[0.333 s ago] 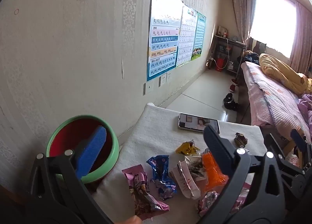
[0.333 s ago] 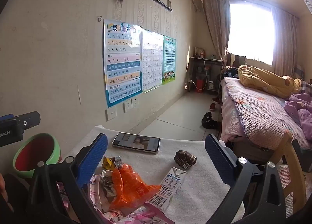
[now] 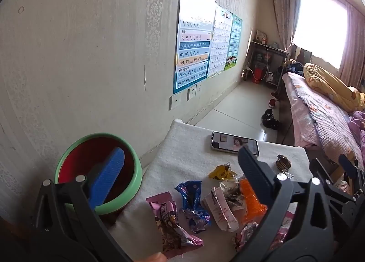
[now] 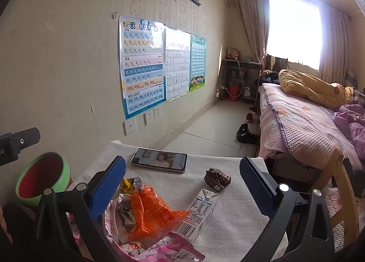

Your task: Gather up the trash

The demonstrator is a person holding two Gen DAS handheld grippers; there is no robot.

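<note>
A white-clothed table [image 4: 228, 223] stands by the wall, a green bin [image 3: 127, 198] at its left edge. Wrappers [image 3: 219, 202] lie heaped on the cloth near a phone [image 4: 159, 160]. Left gripper [image 3: 180, 170] and right gripper [image 4: 182, 177] hover above, jaws wide, holding nothing.

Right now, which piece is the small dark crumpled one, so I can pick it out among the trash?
Start at the phone lying on the white-covered table. Just nearer than the phone's right end sits the small dark brown crumpled carton. Unlike the wrappers heaped at the left, it lies alone, just beyond the flattened white milk carton.
</note>
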